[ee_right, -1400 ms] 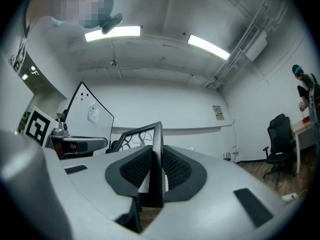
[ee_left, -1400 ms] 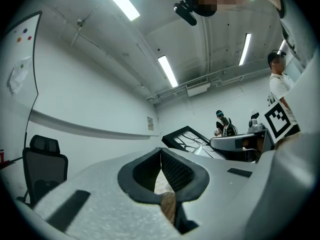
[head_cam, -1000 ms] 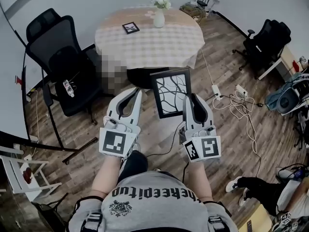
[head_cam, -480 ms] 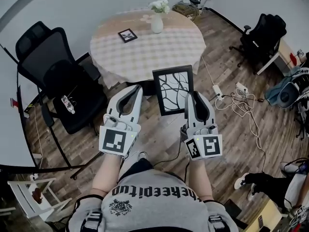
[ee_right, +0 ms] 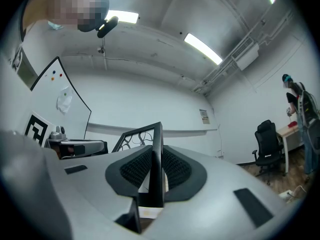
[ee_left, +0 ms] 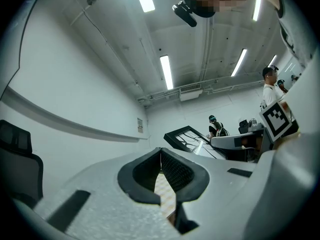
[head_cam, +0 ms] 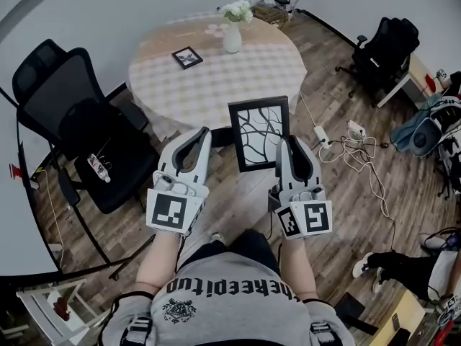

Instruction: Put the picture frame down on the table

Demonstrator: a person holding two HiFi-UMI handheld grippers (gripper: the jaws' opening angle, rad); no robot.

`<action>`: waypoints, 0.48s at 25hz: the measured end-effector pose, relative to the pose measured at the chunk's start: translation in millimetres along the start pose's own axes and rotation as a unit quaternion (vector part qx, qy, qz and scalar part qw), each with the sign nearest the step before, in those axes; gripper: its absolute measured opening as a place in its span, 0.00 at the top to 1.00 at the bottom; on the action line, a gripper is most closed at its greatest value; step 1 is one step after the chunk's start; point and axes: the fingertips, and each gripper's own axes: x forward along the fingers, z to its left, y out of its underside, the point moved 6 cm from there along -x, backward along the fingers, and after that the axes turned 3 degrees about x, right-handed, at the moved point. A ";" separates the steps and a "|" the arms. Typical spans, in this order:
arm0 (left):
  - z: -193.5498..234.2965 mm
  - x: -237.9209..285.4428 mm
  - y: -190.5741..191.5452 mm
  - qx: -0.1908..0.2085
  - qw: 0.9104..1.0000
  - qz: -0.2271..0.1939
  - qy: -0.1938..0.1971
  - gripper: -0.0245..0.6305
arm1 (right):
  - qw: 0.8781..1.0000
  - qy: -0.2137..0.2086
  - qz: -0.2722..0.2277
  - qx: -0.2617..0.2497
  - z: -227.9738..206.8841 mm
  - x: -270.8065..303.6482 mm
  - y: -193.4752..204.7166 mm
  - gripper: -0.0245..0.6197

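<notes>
A black picture frame (head_cam: 260,133) with a white branch pattern hangs in the air in front of me, short of the round table (head_cam: 238,74) with its checked cloth. My right gripper (head_cam: 289,147) is shut on the frame's right edge; in the right gripper view the frame (ee_right: 156,159) stands edge-on between the jaws. My left gripper (head_cam: 193,141) is beside the frame's left, shut and empty, its jaws touching at the tips (ee_left: 161,151). The frame (ee_left: 186,135) also shows to the right in the left gripper view.
On the table stand a white vase with flowers (head_cam: 232,34) and a small dark frame (head_cam: 187,56). A black office chair (head_cam: 79,128) stands at left, another (head_cam: 382,49) at far right. Cables and a power strip (head_cam: 346,143) lie on the wood floor.
The table has come closer and lower in the head view as I move toward it. Both grippers keep their pose and the frame stays in the right one.
</notes>
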 end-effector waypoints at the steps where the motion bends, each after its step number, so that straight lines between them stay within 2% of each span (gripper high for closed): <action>1: 2.2 1.1 1.4 -0.001 1.000 0.001 0.001 0.94 | 1.000 0.001 0.001 0.000 0.0 2.1 0.8 0.85; 5: 12.9 7.8 5.8 0.016 1.000 -0.008 -0.002 0.94 | 1.000 0.003 0.007 0.000 -2.4 11.4 4.5 0.85; 12: 25.8 30.5 14.6 0.018 1.000 -0.001 -0.016 0.94 | 1.000 -0.007 0.006 0.005 -17.3 40.2 13.1 0.85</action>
